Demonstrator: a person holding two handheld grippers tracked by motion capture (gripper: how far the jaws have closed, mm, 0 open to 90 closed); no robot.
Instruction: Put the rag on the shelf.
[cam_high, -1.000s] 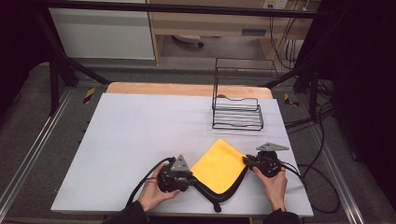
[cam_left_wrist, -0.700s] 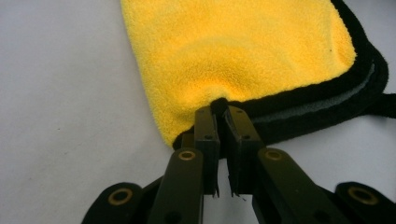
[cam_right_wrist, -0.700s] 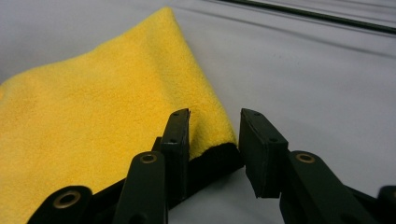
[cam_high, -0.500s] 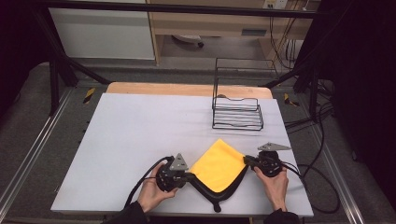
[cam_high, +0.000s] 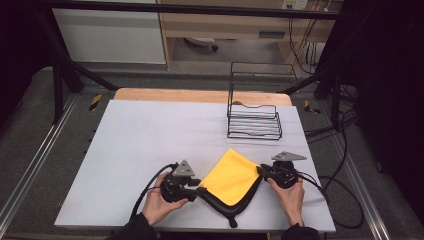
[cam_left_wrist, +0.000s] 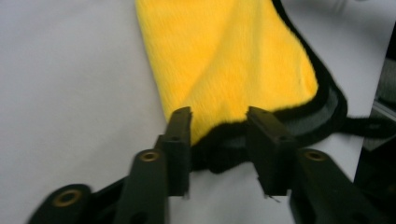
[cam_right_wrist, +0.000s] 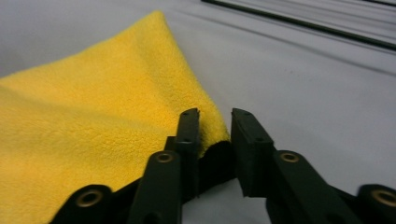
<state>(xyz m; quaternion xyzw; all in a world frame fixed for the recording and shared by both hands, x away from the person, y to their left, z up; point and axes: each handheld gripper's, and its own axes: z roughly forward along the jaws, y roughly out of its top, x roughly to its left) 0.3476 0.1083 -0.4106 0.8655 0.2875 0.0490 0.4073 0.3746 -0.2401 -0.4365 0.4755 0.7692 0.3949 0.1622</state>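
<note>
Yellow cloth (cam_high: 232, 176) with a black edge, lying flat near the front edge of the desk (cam_high: 150, 135), between the two hands. Folded over, so a strip of black and grey shows along the near side, running down to a point at the front.

Left claw (cam_high: 196, 182) held in the left hand (cam_high: 157, 202), low over the desk, pointing at the left corner of the cloth. Jaws just been opening. In the left claw view: two black jaws apart, the black-edged corner of the cloth (cam_left_wrist: 233, 60) lying in the gap between them, pads not pressing on it. Open, holding nothing.

Right claw (cam_high: 261, 171) held in the right hand (cam_high: 291, 192), low over the desk, pointing at the right corner of the cloth. Jaws just been opening too. In the right claw view: the yellow corner (cam_right_wrist: 93, 126) and its black edge sitting in the gap, the left pad just beside the cloth, the right pad clear of it. Open as well, not gripping.

Black wire rack (cam_high: 254, 120) standing further back on the right side of the desk, well apart from the cloth. Black cables trailing from both claws across the white top.
</note>
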